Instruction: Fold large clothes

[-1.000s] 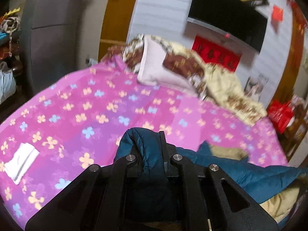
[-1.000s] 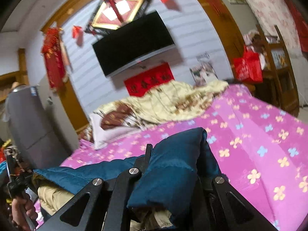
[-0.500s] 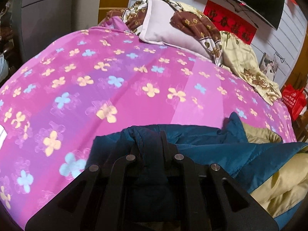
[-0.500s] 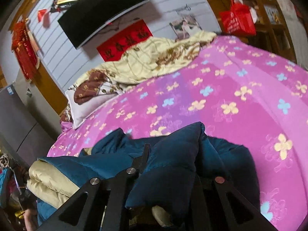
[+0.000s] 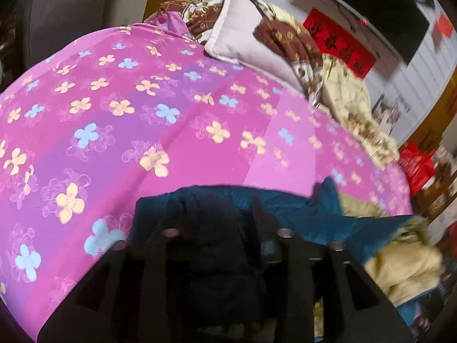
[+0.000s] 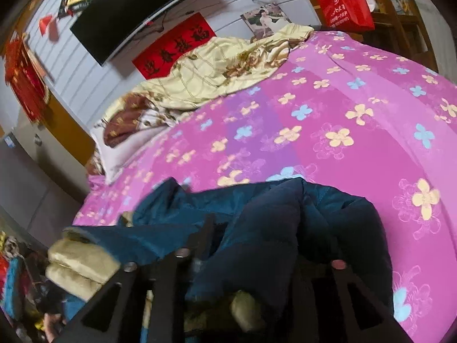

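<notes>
Jacket [image 5: 302, 208] lies on the pink bed [image 5: 177, 131]; left claw [image 5: 217, 220] and right claw [image 6: 251, 228] have just been opening, spread, with its fabric between them.

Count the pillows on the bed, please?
1: a pale pillow lies at the bed's far end, partly under the brown-and-cream quilt. More may be hidden beneath that quilt.

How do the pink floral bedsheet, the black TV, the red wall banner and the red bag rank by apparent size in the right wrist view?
1. pink floral bedsheet
2. black TV
3. red wall banner
4. red bag

Banner and bag look close; the wide-angle lens and differing distances leave that pair unsure.
</notes>
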The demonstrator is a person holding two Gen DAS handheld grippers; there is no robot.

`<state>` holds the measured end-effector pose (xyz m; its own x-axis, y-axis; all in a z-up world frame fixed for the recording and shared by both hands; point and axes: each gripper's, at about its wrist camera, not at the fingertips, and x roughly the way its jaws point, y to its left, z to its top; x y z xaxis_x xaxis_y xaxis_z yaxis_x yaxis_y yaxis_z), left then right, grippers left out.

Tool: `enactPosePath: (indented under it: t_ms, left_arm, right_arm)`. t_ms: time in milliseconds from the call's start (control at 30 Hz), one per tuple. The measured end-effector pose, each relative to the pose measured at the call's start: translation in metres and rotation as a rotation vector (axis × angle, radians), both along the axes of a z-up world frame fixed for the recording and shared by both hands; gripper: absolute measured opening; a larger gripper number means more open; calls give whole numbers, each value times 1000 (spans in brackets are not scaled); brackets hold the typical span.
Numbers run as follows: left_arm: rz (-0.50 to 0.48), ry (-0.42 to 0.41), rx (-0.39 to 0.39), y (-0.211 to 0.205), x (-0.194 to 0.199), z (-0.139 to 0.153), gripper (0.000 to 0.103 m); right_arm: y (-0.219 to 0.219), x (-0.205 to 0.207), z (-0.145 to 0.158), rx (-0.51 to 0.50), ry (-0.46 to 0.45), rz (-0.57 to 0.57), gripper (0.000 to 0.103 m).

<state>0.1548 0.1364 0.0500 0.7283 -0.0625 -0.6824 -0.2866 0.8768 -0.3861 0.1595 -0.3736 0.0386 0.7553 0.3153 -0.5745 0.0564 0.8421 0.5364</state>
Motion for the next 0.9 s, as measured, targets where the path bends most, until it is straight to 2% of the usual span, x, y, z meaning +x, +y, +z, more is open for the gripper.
enactPosePath:
  t_ms: [67, 133, 200, 233, 267, 333, 467, 667, 733, 833, 900]
  left_arm:
    - [20, -46, -25, 4, -9, 12, 75]
    - [62, -127, -14, 9, -23, 31, 79]
    - [78, -196, 2, 11, -34, 46, 79]
    - [84, -217, 5, 12, -38, 50, 80]
    - [89, -243, 4, 12, -42, 54, 80]
    - [83, -265, 9, 11, -47, 58, 80]
    - [39, -251, 51, -1, -42, 57, 80]
    - [-6, -181, 106, -20, -29, 46, 80]
    - [-30, -155, 131, -30, -22, 44, 80]
    - [-70, -99, 226, -47, -6, 42, 80]
    - [-110, -54, 287, -58, 9, 37, 80]
  right_arm:
    - [-11, -13, 13, 89, -88, -11, 39]
    - [-17, -20, 22, 132, -136, -21, 46]
    - [-23, -32, 34, 141, -195, -51, 61]
    - [-23, -36, 40, 140, -222, -63, 75]
    - [-25, -42, 46, 136, -263, -73, 84]
    - [-27, -53, 59, 130, -354, -78, 91]
    - [-19, -62, 73, 84, -387, -60, 91]
    - [13, -60, 77, -112, -356, 19, 91]
    - [27, -53, 74, -172, -318, 56, 91]
    - [36, -39, 67, -202, -247, 74, 91]
    - [44, -20, 61, -227, -169, 102, 91]
